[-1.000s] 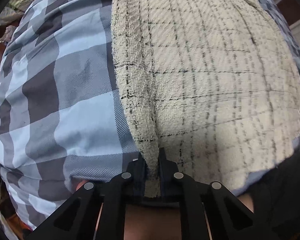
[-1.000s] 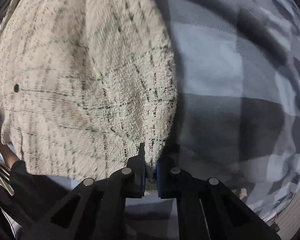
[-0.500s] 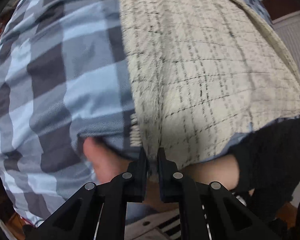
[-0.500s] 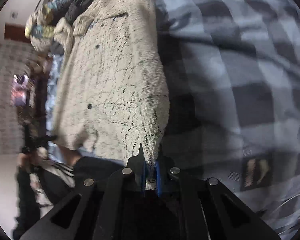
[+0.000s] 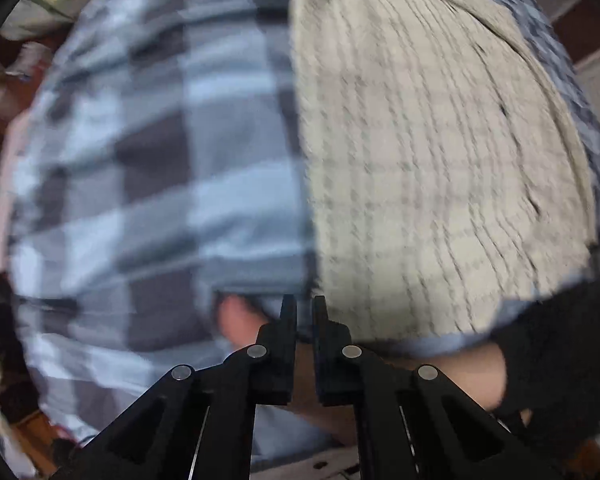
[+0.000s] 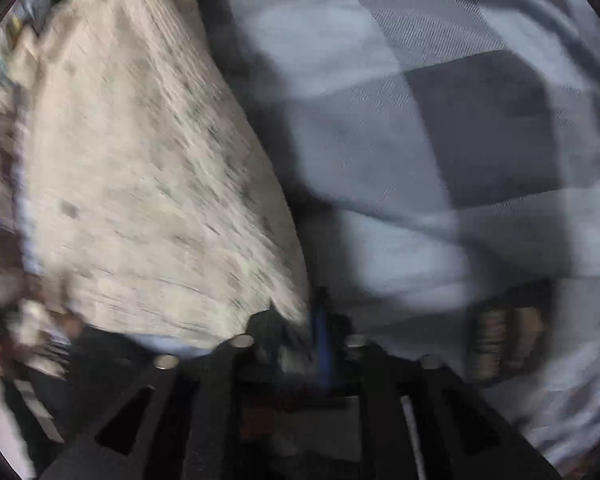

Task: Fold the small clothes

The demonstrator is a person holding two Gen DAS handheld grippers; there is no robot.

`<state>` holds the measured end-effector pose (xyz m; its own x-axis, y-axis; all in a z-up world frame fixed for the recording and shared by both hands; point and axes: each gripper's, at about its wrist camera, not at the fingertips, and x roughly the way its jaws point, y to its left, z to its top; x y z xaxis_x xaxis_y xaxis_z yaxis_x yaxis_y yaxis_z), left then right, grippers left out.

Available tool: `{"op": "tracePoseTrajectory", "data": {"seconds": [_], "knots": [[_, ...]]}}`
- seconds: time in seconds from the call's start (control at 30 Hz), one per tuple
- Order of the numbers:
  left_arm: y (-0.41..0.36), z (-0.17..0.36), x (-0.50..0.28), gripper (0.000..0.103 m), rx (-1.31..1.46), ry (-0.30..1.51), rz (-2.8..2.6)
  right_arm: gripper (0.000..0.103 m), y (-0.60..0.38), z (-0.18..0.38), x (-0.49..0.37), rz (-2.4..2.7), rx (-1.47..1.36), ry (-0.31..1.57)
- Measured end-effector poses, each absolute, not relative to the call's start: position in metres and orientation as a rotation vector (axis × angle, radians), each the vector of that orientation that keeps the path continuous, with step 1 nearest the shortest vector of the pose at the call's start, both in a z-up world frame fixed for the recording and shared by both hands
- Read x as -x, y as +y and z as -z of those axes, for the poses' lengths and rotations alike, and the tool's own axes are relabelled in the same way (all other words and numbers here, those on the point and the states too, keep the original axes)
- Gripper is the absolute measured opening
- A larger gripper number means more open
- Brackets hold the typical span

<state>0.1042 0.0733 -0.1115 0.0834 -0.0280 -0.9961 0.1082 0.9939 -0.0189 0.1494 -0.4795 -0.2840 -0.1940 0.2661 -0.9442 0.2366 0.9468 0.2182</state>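
A cream tweed garment [image 5: 440, 160] with thin dark check lines lies spread on a blue and grey checked bedsheet [image 5: 160, 168]. My left gripper [image 5: 304, 306] points down at its near left corner. It is shut, and the hem meets its tips. In the blurred right wrist view the same garment [image 6: 148, 184] fills the left half. My right gripper [image 6: 296, 320] has its jaws opening. The garment's corner sits loose between the dark left finger and the blue-padded right finger, and neither pad presses on it.
The checked bedsheet [image 6: 440, 140] stretches wide to the right, with a brown label patch [image 6: 508, 340] near its edge. A person's bare skin [image 5: 452, 368] and black clothing [image 5: 560, 340] sit just below the garment. Heaped clothes [image 5: 40, 12] lie at the far left.
The right jaws, pinched on the garment's corner before, have parted, and that view has swung with heavy blur. The left gripper has lifted with the corner, so more of the bed shows.
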Motion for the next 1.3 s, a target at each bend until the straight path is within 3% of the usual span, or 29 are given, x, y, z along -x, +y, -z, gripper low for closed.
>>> {"op": "tracePoseTrajectory", "data": {"seconds": [0.03, 0.07, 0.2, 0.37, 0.57, 0.63, 0.9, 1.17, 1.3], "knots": [[0.072, 0.103, -0.107, 0.006, -0.082, 1.443, 0.058, 0.076, -0.476, 0.286, -0.147, 0.054, -0.279, 1.829], [0.069, 0.093, -0.110, 0.006, -0.089, 1.387, 0.020, 0.094, -0.479, 0.286, -0.145, 0.124, -0.219, 1.855], [0.049, 0.063, -0.118, 0.006, -0.040, 1.195, 0.029, 0.094, -0.491, 0.246, -0.155, 0.300, -0.082, 1.810], [0.029, 0.073, -0.134, 0.007, 0.094, 1.067, 0.217, 0.094, -0.443, 0.133, -0.222, 0.230, -0.041, 1.590], [0.024, 0.094, -0.137, 0.007, -0.060, 1.093, 0.129, 0.094, -0.315, 0.051, -0.295, -0.110, -0.039, 1.343], [0.033, 0.094, -0.138, 0.007, 0.009, 1.087, 0.131, 0.094, -0.276, 0.048, -0.334, -0.194, -0.094, 1.311], [0.063, 0.097, -0.143, 0.007, 0.068, 1.095, 0.020, 0.094, -0.182, 0.133, -0.424, -0.126, -0.032, 1.282], [0.077, 0.081, -0.145, 0.007, 0.209, 1.035, 0.065, 0.094, -0.128, 0.174, -0.485, -0.025, 0.161, 1.251], [0.079, 0.080, -0.147, 0.007, 0.248, 1.038, 0.086, 0.093, -0.118, 0.184, -0.498, -0.030, 0.122, 1.237]]}}
